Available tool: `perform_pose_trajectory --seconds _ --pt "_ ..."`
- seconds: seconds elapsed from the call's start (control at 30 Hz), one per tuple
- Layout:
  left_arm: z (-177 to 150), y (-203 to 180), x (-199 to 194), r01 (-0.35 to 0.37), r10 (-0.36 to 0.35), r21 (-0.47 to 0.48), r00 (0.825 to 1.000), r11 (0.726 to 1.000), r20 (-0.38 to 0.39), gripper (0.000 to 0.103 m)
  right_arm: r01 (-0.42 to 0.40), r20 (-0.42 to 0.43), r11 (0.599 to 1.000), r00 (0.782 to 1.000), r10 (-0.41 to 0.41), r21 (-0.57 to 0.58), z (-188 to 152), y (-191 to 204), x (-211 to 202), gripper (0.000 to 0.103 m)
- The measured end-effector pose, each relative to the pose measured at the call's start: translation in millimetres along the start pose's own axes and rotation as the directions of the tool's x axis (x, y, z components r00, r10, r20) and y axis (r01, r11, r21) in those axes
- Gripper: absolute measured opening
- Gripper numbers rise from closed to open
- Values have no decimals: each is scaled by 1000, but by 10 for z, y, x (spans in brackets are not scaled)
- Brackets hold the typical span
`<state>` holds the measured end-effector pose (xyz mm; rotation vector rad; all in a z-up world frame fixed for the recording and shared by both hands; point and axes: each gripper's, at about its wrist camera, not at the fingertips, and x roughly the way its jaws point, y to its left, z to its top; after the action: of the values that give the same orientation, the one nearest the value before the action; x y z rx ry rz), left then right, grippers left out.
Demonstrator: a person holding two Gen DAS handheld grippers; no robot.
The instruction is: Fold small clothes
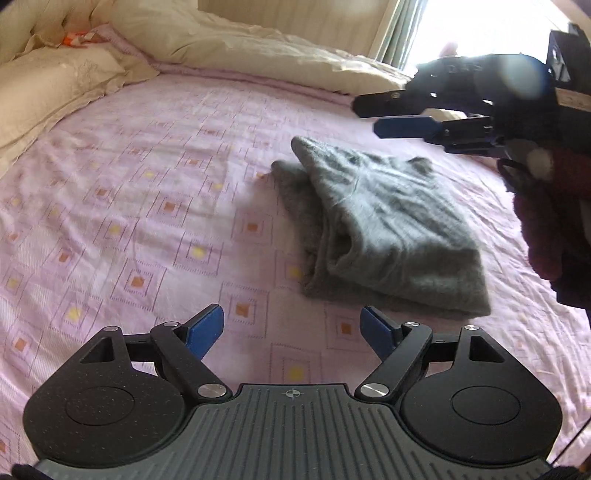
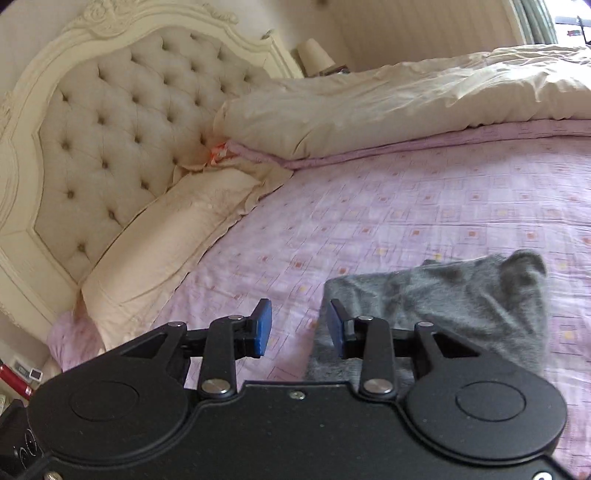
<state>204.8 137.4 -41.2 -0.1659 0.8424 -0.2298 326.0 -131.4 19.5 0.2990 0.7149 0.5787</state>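
A grey fuzzy knit garment [image 1: 380,229] lies folded in layers on the pink patterned bed sheet [image 1: 147,184]. My left gripper [image 1: 291,328] is open and empty, hovering just in front of the garment's near edge. My right gripper [image 1: 369,114] shows in the left wrist view above and beyond the garment, fingers apart and empty. In the right wrist view the right gripper [image 2: 299,328] is open above the sheet, with the garment [image 2: 461,299] under its right finger and to the right.
Cream pillows [image 2: 166,240] and a tufted cream headboard [image 2: 110,129] stand at the head of the bed. A cream duvet [image 2: 388,107] is bunched along the far side. A bright window [image 1: 480,29] is beyond it.
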Motion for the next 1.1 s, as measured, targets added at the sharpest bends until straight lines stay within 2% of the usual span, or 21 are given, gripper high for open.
perform_pose_trajectory --seconds 0.13,0.27,0.43,0.63,0.67,0.73,0.83,0.93,1.0,1.07,1.1 --pt "230 -175 -79 12 -14 42 998 999 57 80 128 38 992 991 -129 14 -61 -303 -279 47" --pt "522 -424 -26 4 -13 91 994 996 105 80 242 36 970 969 -243 22 -227 -548 -413 47" --pt "792 -725 230 -17 -10 169 987 985 158 80 336 18 942 942 -335 -20 -460 -672 -415 47" --pt "784 -900 654 -74 41 263 991 962 129 80 351 -10 933 936 -353 -81 -777 -644 -204 47" --pt "749 -865 707 -98 66 265 990 959 126 80 350 -13 932 936 -353 -98 -824 -607 -146 48" --pt "670 -730 799 -145 121 246 987 958 109 80 357 2 921 932 -361 -155 -899 -506 -66 57" --pt "543 -469 938 -169 168 201 985 965 22 82 351 12 907 934 -358 -235 -938 -400 -27 62" --pt "401 -222 912 -105 103 110 994 988 17 84 360 33 897 931 -364 -258 -899 -412 -107 62" --pt "368 -192 880 -95 94 88 995 992 18 84 388 114 888 922 -371 -246 -853 -414 -248 62" --pt "350 -216 864 -104 101 107 994 989 28 85 359 171 899 930 -324 -249 -788 -414 -354 62" --pt "350 -226 866 -107 104 109 994 988 30 85 330 170 910 941 -294 -253 -744 -425 -358 58"
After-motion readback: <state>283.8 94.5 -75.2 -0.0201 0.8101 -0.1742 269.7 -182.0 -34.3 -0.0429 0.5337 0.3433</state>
